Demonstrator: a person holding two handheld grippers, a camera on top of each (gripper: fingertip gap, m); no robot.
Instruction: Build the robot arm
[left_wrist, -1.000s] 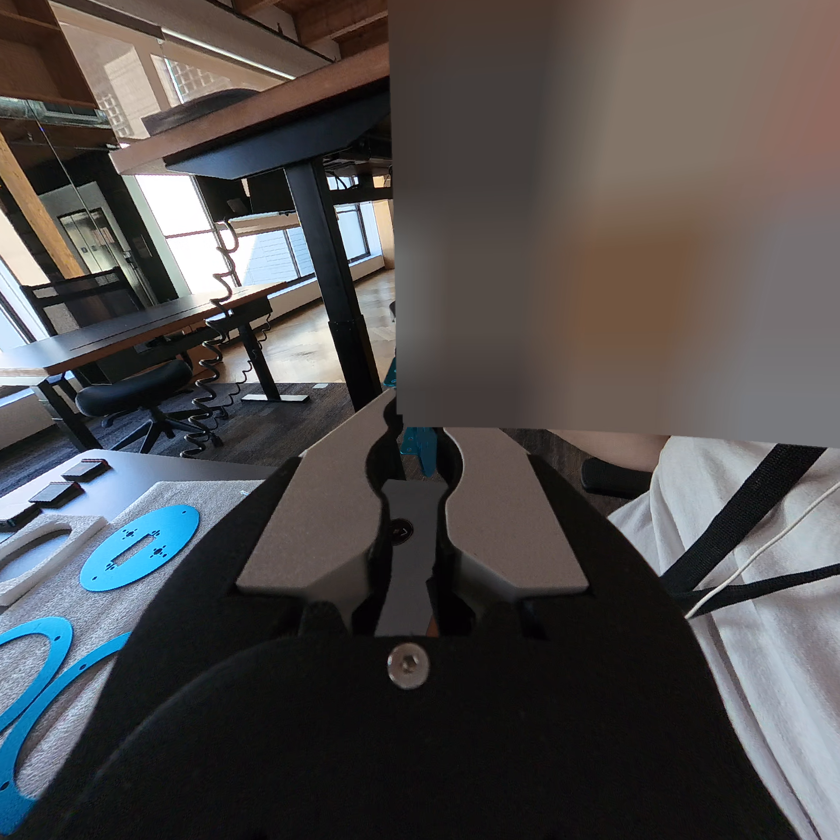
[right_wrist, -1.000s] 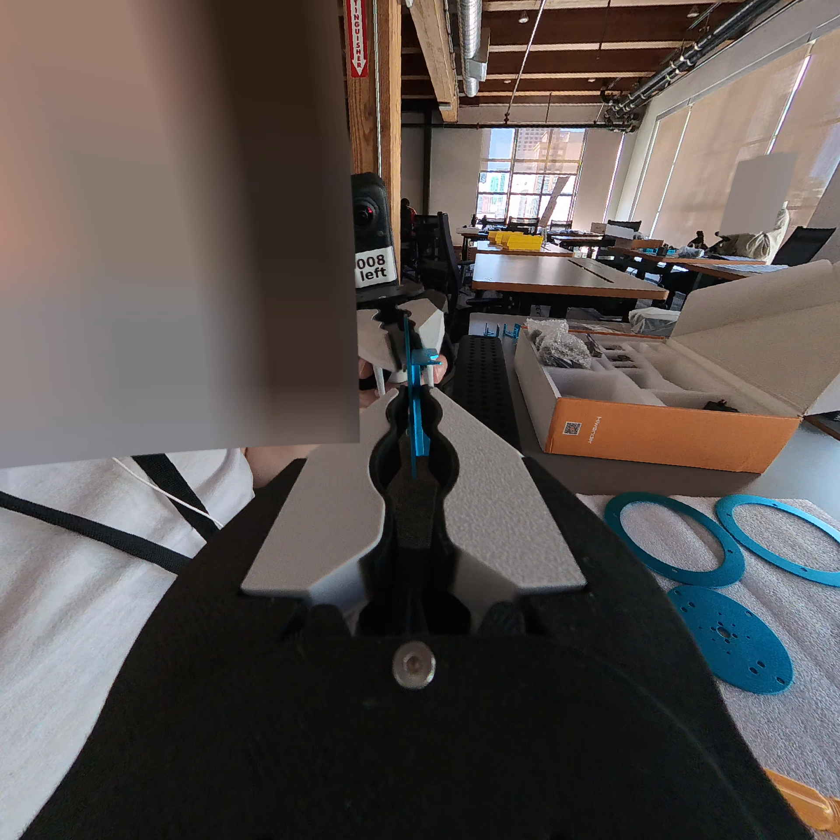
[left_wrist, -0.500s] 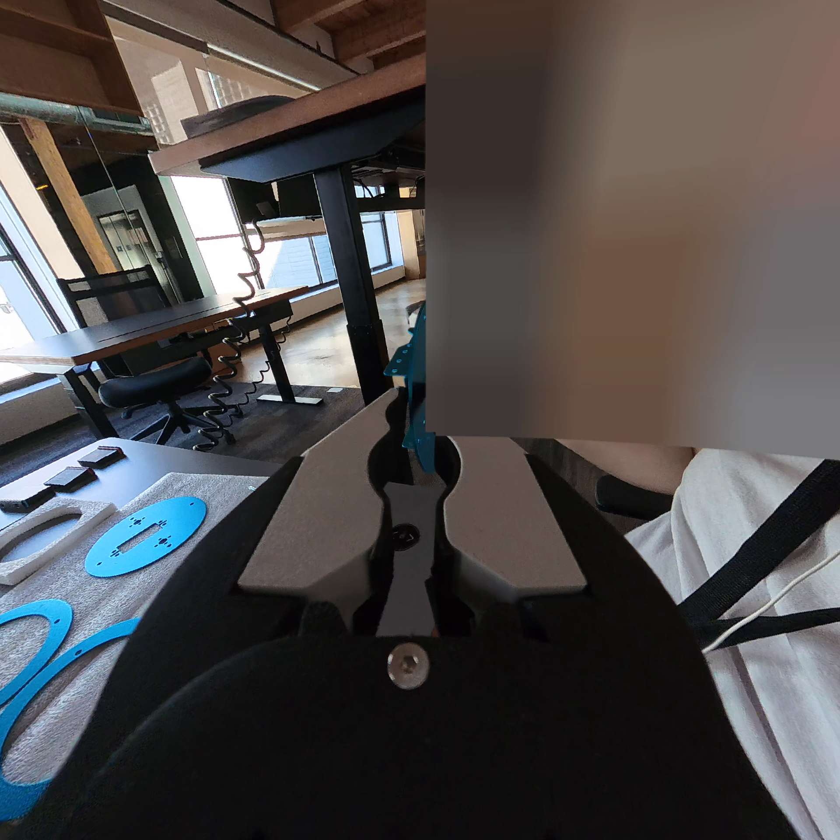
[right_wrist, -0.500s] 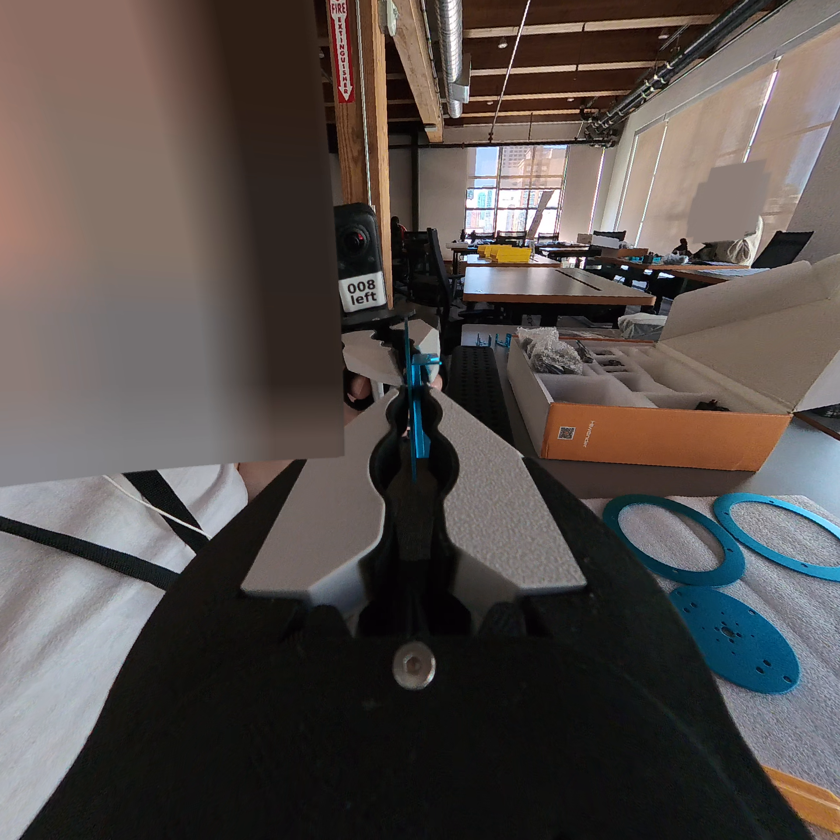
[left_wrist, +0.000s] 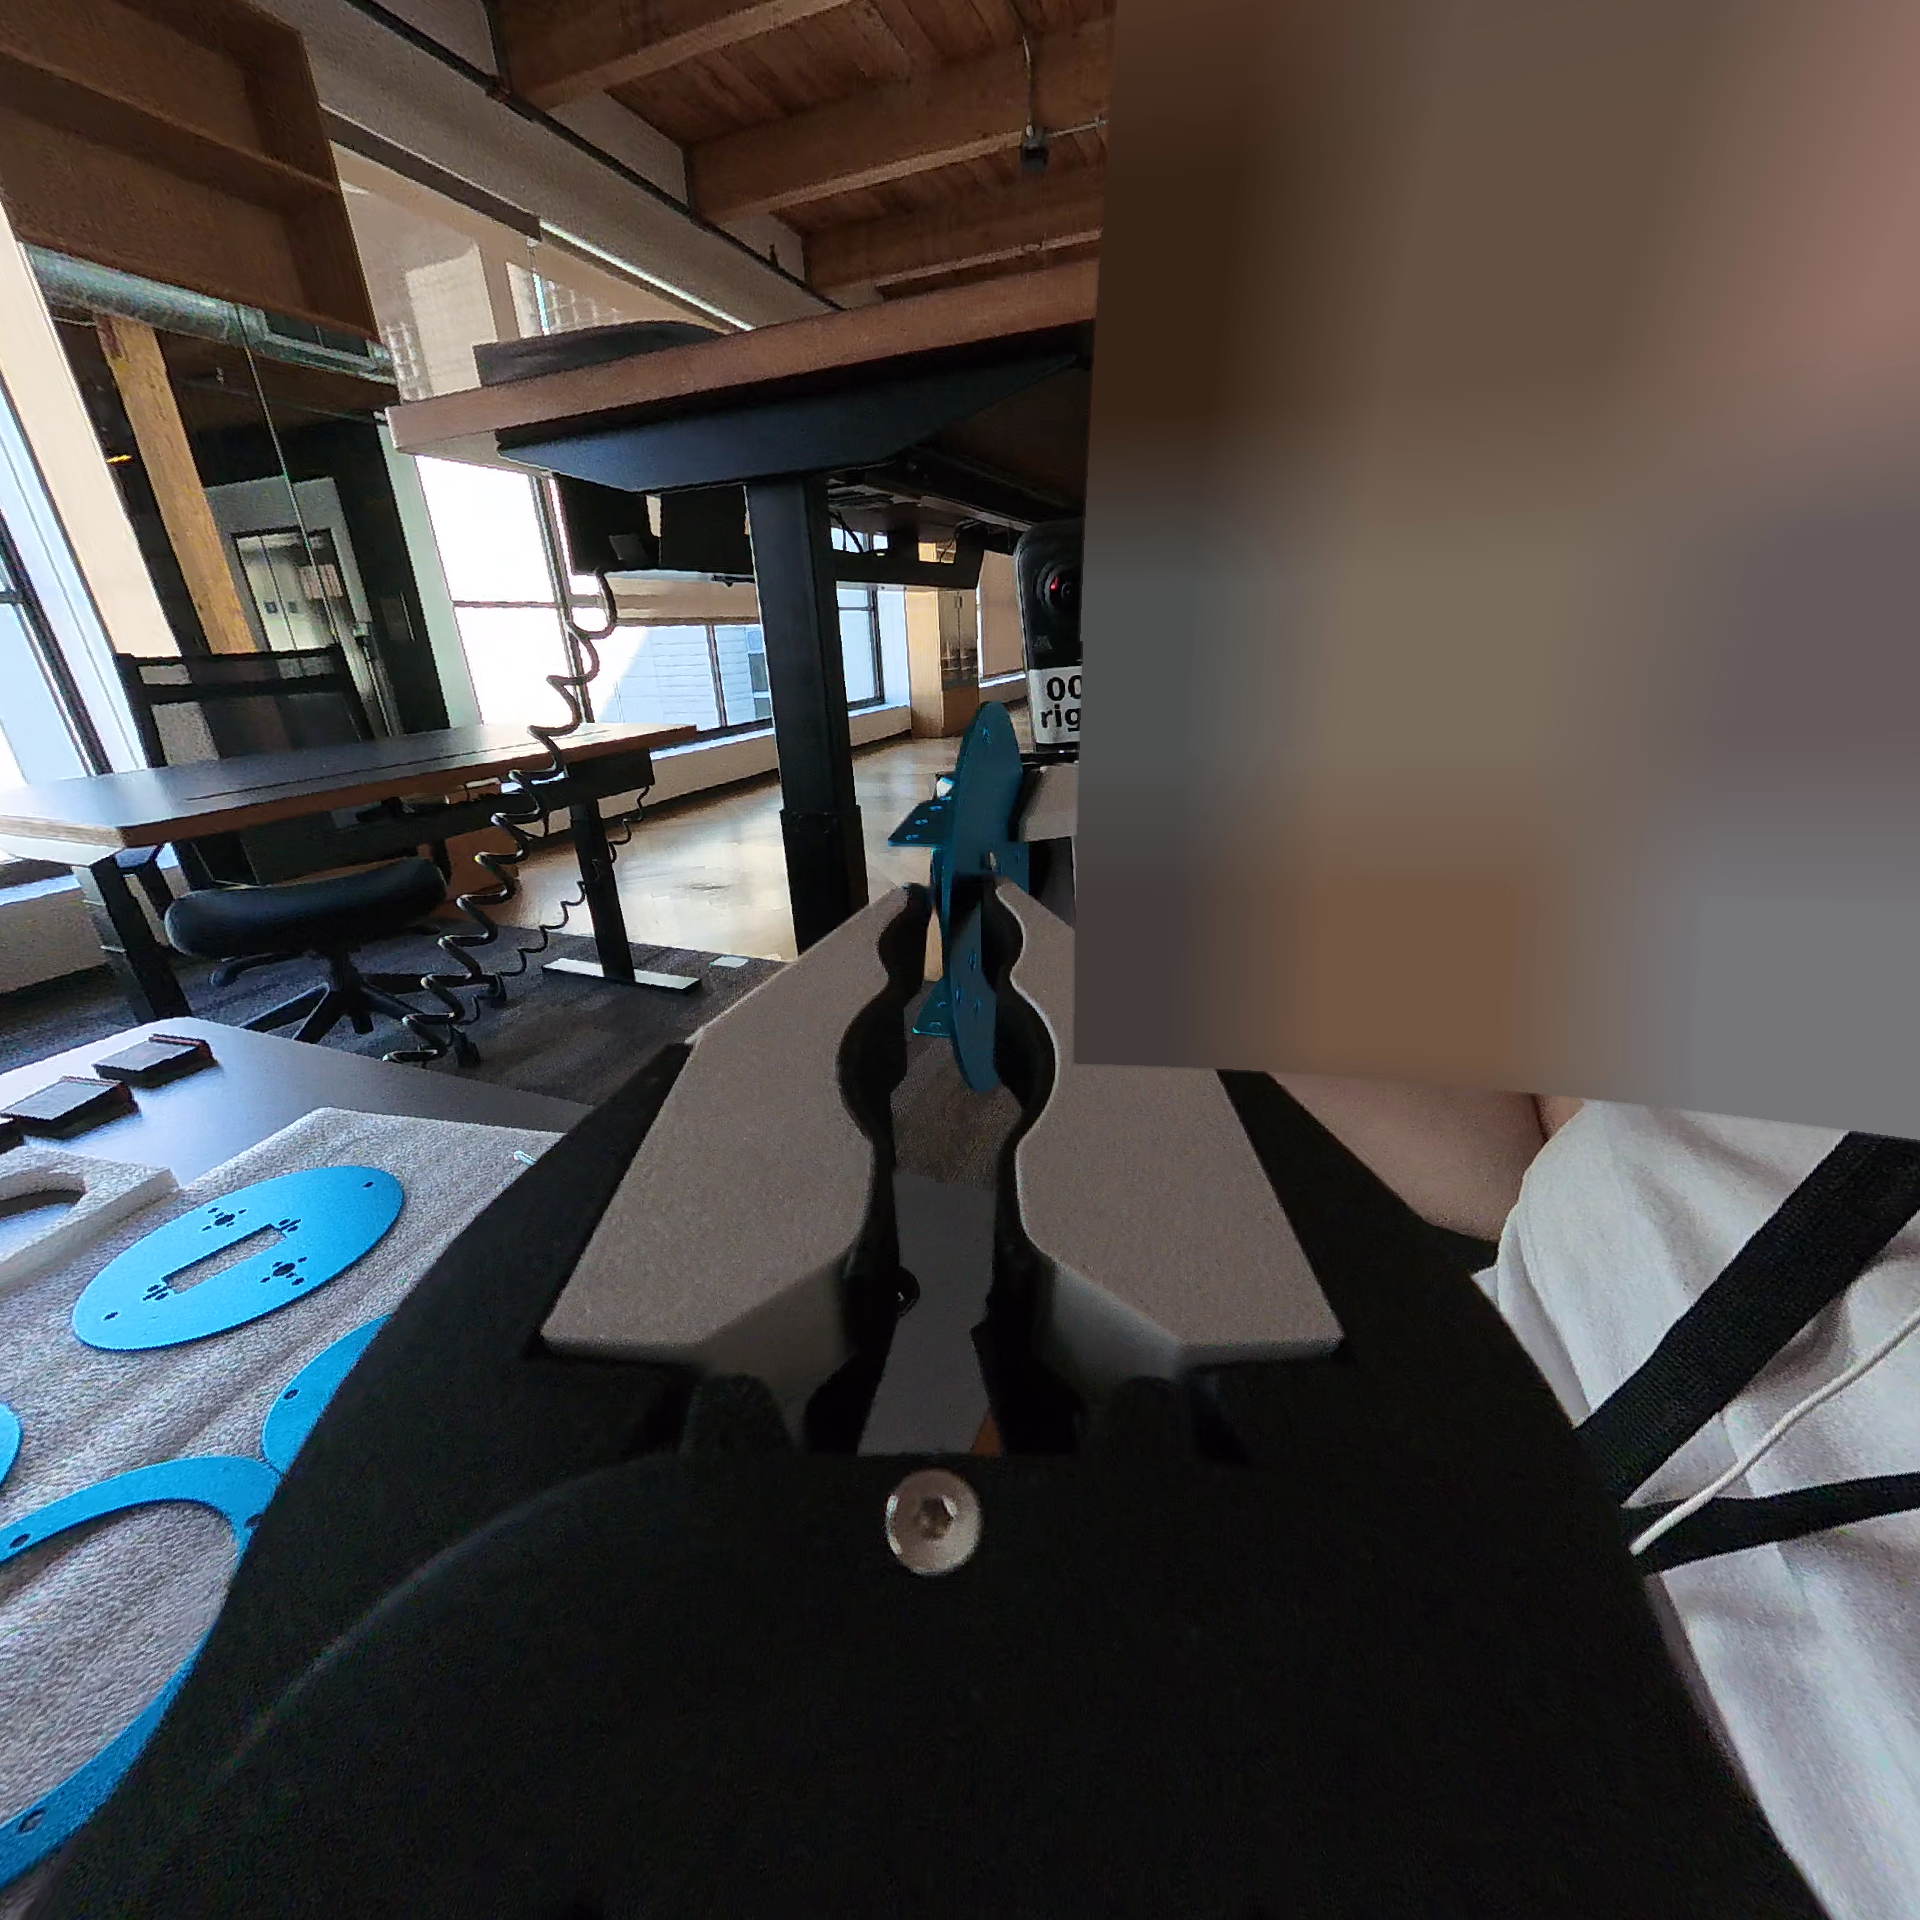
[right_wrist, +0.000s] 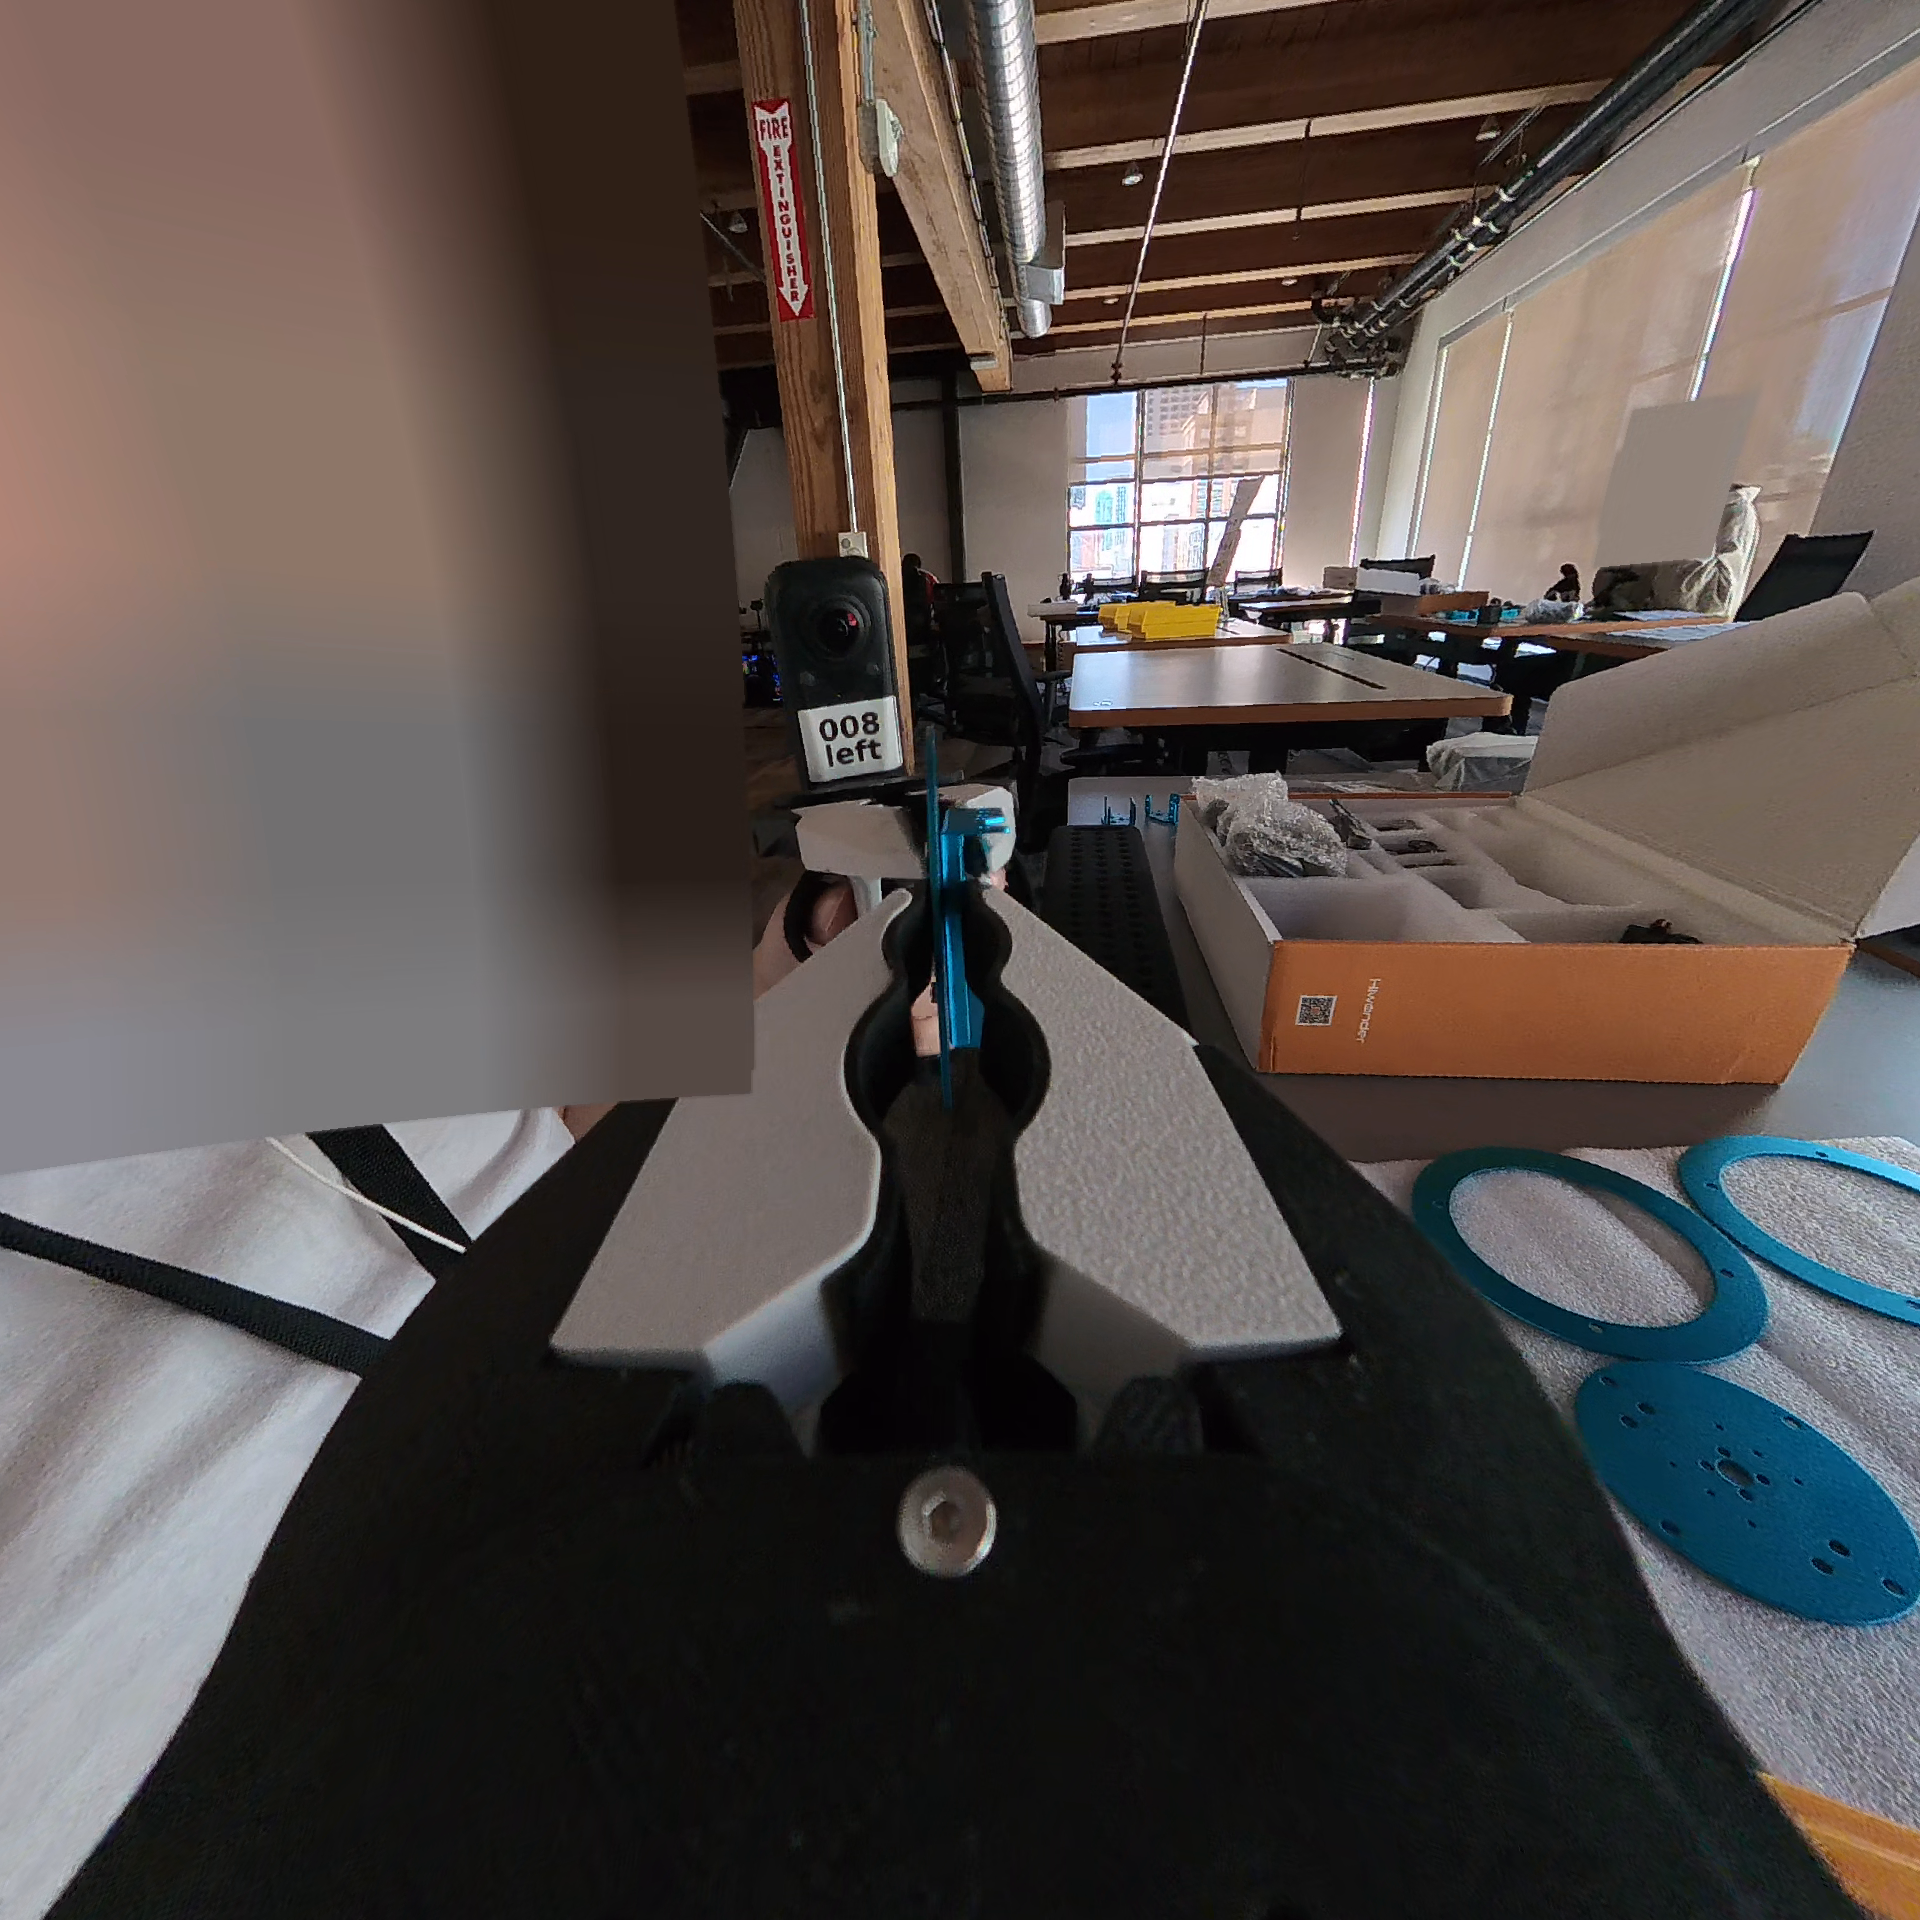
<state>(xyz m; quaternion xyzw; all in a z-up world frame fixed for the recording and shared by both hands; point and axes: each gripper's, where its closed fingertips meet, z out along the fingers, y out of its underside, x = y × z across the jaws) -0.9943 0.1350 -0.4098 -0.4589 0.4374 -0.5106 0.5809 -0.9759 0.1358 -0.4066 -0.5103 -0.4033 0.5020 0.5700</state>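
We've got both grippers up at chest height facing each other. Left gripper (left_wrist: 961, 902) has its jaws nearly closed, pinching the blue plate (left_wrist: 977, 883) edge-on at the tips. Right gripper (right_wrist: 948, 914) is clamped on the same plate from the other side. Rings (right_wrist: 1590, 1252) and a disc (right_wrist: 1745, 1491) lie on the foam mat (right_wrist: 1621, 1403), orange box (right_wrist: 1538, 1008) behind.
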